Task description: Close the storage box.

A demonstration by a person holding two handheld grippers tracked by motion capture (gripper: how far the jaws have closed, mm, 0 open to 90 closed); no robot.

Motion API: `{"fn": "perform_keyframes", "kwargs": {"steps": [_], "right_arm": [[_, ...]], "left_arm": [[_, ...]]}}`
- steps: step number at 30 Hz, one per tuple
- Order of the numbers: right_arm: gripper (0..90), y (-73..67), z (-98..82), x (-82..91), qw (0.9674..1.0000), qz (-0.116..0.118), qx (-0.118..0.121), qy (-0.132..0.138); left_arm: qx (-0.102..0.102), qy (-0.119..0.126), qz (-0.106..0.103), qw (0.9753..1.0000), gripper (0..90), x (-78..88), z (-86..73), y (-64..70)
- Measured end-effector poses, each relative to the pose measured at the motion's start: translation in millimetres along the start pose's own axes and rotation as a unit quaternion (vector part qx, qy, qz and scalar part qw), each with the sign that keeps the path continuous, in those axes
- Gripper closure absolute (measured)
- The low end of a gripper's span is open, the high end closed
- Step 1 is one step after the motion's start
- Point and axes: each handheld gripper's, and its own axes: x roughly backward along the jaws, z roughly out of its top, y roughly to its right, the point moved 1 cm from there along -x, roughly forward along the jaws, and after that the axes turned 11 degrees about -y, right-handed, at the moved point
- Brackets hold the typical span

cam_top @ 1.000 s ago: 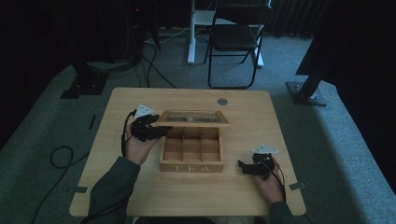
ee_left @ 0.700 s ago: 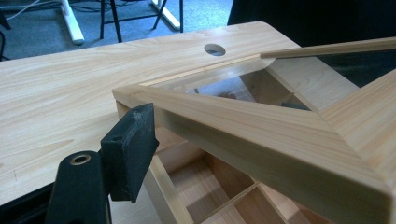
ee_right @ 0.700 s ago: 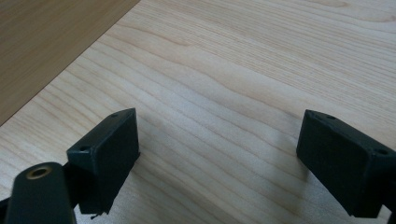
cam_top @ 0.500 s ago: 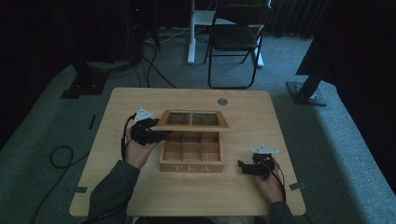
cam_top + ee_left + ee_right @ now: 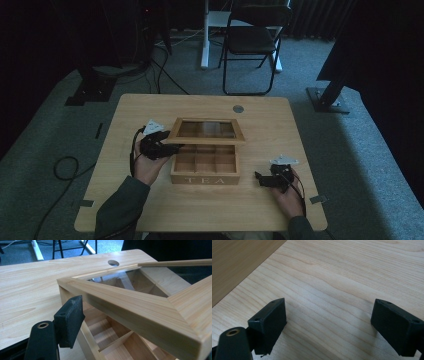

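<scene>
Gripping the glass-paned lid (image 5: 207, 131) by its left corner, the left gripper (image 5: 162, 142) holds it tilted over the pale wooden tea box (image 5: 204, 164) mid-table. Near the table's right edge, the right gripper (image 5: 265, 180) rests, black jaws spread apart on bare grain.

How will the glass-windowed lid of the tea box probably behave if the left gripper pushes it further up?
The lid looks stiff: a wooden frame around a pane, so it should swing as one piece. The pane may be fragile. The compartments of the tea box look empty, so it may be light and slide under the left gripper.
</scene>
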Motion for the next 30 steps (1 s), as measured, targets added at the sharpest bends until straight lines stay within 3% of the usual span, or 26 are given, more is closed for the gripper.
{"fn": "perform_keyframes", "kwargs": {"steps": [14, 30], "right_arm": [[12.6, -0.2, 0.1, -0.1, 1.0, -0.001, -0.001, 0.0], [12.6, -0.2, 0.1, -0.2, 1.0, -0.001, -0.001, 0.0]], "left_arm": [[-0.014, 0.007, -0.015, 0.9998, 29.3, 6.7, -9.1, 4.3], [-0.008, -0.006, -0.02, 0.9997, 29.4, 4.4, -26.4, 8.1]]}}
